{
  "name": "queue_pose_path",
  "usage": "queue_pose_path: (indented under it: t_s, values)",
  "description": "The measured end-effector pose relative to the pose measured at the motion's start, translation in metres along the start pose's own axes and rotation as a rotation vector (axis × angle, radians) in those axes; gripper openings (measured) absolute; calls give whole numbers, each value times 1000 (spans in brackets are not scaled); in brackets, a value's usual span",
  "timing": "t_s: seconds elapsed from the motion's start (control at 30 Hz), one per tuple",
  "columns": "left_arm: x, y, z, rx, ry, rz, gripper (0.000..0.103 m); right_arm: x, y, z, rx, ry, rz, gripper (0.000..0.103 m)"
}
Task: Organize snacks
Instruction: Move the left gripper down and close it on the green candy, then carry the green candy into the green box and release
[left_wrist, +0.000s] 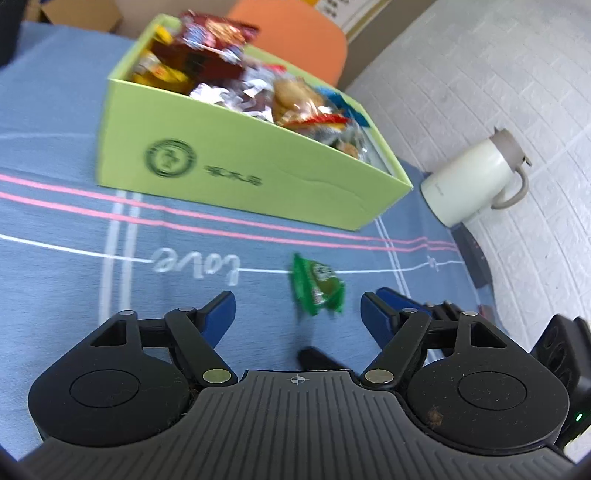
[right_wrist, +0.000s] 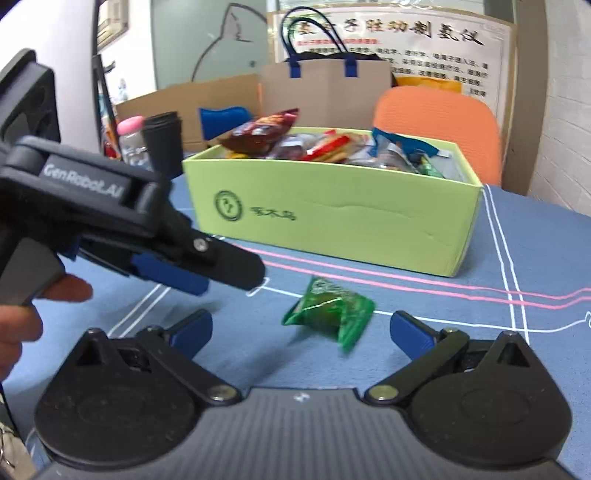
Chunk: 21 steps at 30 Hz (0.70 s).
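Both tools released, nothing gripped. Right tool (right_wrist: 301, 328) has the green snack packet (right_wrist: 330, 317) lying flat on the bench (right_wrist: 480, 332), just ahead between its fingers. Left tool (left_wrist: 297, 308) beside it. I'd lower, pinch the packet's middle, lift to the green box (right_wrist: 332, 221).

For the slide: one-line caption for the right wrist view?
Open right gripper faces a green snack packet lying before the snack-filled green box.
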<state>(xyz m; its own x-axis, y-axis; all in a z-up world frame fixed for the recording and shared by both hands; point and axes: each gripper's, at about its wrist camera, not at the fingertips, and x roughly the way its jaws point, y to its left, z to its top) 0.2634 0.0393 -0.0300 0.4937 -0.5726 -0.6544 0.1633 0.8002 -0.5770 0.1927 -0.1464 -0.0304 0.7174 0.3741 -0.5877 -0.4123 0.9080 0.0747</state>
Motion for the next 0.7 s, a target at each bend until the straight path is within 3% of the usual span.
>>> queue_pose_path:
  t_s: [0.1, 0.17, 0.5, 0.53, 0.57, 0.6, 0.7]
  values:
    - [21, -10, 14, 17, 44, -16, 45, 10, -5, 1, -10, 18, -3, 92]
    - [34, -15, 19, 40, 71, -1, 43, 19, -11, 1, 0, 31, 2, 80]
    - [59, -20, 20, 72, 88, 44, 33, 44, -25, 8, -29, 40, 10, 76]
    - [60, -22, 18, 83, 83, 49, 31, 43, -23, 6, -49, 36, -1, 73]
    - [60, -22, 16, 90, 79, 47, 24, 41, -21, 5, -63, 27, -6, 60]
    - [60, -22, 14, 93, 71, 58, 9, 39, -20, 3, -62, 19, 5, 53]
    - [56, -26, 5, 100, 60, 84, 8, 31, -14, -1, -61, 8, -1, 46]
